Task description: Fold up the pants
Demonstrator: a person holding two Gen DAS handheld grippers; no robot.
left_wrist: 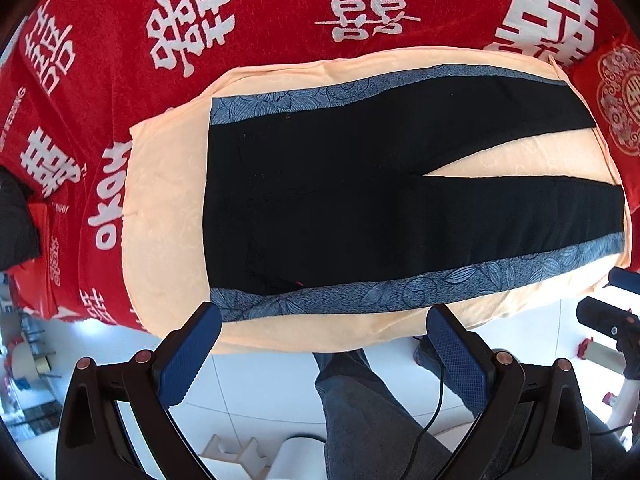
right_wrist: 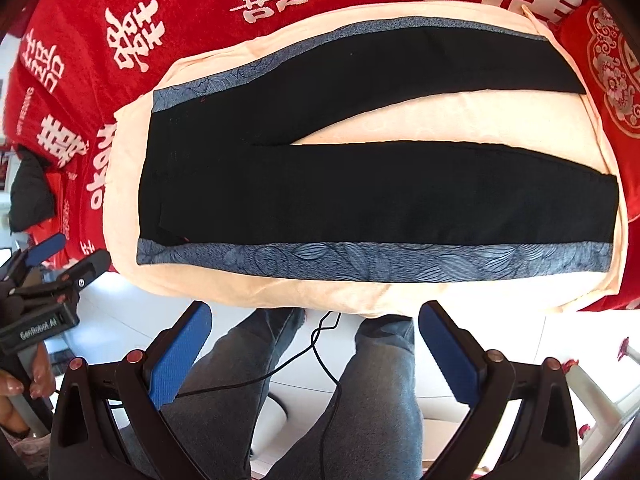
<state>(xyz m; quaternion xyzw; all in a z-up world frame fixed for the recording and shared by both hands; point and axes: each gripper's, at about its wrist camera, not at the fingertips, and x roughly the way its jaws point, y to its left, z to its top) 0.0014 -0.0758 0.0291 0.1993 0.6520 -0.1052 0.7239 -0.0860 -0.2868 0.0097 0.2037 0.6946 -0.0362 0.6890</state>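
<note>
In the left wrist view the left gripper (left_wrist: 324,320) sits nearest the lens at 6 o'clock, its two blue-padded fingers (left_wrist: 192,354) spread wide with nothing between them. Beneath it, a person's leg in grey-blue jeans (left_wrist: 360,404) stands on a pale tiled floor (left_wrist: 256,372), with a thin black cable (left_wrist: 434,412) trailing beside it. At 4 o'clock the tips of the other gripper show at the edge of the frame.

In the right wrist view the right gripper (right_wrist: 316,318) likewise fills 6 o'clock, fingers (right_wrist: 180,354) parted and empty. Both jeans-clad legs (right_wrist: 384,392) and the cable (right_wrist: 320,360) lie below it. At 8 o'clock a hand (right_wrist: 24,384) holds the left gripper (right_wrist: 68,254), jaws apart.

Just beyond the fingertips, toward 12 o'clock, a peach cloth (left_wrist: 168,208) (right_wrist: 360,292) covers a raised surface. The black pants (left_wrist: 340,208) (right_wrist: 320,196) lie flat and unfolded on it, waistband toward 9 o'clock and the two legs running toward 3 o'clock, splitting into a narrow V. A blue-grey leaf-patterned stripe (left_wrist: 400,288) (right_wrist: 360,260) runs along each outer seam; the near stripe lies close to both grippers without touching them.

Farther off, from 9 to 1 o'clock, a red blanket (left_wrist: 280,12) (right_wrist: 192,8) with white characters spreads around the peach cloth. At 3 o'clock a red cushion (left_wrist: 616,100) (right_wrist: 608,68) with a white ornamental pattern lies beside the pant cuffs.
</note>
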